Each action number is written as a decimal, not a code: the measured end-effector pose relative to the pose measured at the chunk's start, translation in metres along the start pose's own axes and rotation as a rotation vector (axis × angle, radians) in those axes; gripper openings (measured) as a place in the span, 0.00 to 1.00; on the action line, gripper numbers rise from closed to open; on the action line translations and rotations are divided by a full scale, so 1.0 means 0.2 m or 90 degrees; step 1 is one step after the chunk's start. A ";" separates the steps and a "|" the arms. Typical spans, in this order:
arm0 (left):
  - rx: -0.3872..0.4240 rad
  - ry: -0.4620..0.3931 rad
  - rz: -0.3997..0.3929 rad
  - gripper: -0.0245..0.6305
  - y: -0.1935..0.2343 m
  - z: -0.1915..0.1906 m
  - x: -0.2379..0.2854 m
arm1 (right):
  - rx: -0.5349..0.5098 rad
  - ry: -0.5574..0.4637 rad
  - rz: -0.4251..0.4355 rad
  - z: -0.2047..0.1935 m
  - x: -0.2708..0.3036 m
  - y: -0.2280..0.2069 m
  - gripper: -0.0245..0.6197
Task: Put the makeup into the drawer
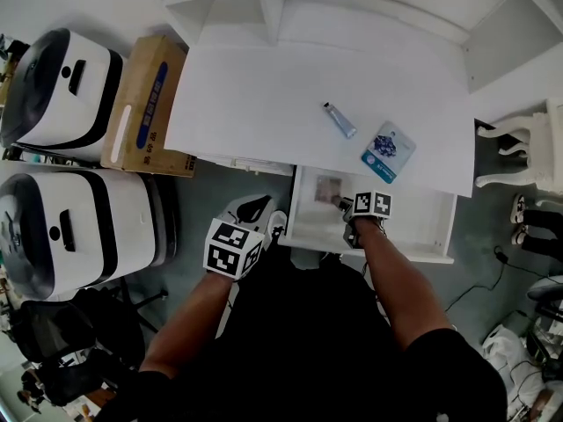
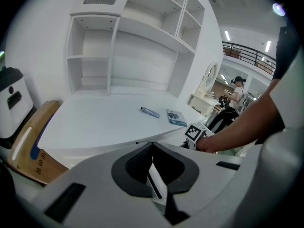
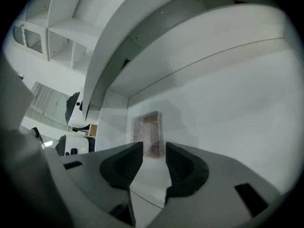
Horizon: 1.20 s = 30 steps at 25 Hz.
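While right gripper (image 3: 152, 150) stands wide open, gripping nothing, clear makeup case (image 3: 148, 131) lies flat at drawer's (image 1: 413, 220) left back corner. Case likely light, rigid, slick; grip across long edges. Left gripper (image 2: 152, 148) closed, empty.

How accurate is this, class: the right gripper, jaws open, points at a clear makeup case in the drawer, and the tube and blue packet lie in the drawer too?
Wrong in one respect: the tube and blue packet lie on the desk top, not in the drawer, as the head view shows. The right gripper, jaws open, does point at the clear makeup case in the drawer.
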<state>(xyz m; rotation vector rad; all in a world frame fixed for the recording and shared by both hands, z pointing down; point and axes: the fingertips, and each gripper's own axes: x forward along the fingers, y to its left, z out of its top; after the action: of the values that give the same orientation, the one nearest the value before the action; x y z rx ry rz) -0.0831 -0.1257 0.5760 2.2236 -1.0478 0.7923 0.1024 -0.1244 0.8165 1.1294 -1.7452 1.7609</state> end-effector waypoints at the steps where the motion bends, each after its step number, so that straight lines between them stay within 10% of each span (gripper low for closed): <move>1: 0.001 -0.001 -0.002 0.05 0.00 0.00 0.00 | -0.001 -0.003 0.000 0.00 -0.01 0.01 0.26; 14: 0.009 -0.036 -0.054 0.05 -0.12 0.09 0.06 | -0.001 -0.138 0.117 0.14 -0.40 0.33 0.26; 20: 0.026 -0.045 -0.081 0.05 -0.20 0.13 0.07 | -0.114 -0.256 0.183 0.21 -0.78 0.66 0.19; 30: 0.056 -0.071 -0.138 0.05 -0.38 0.25 0.08 | -0.348 -0.346 0.119 0.17 -1.16 0.88 0.10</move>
<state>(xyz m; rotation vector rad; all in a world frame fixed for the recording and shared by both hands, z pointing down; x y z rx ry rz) -0.0007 -0.1270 0.5357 2.4297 -0.8172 0.6381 0.1114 -0.1230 0.5237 1.2881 -2.5130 0.9828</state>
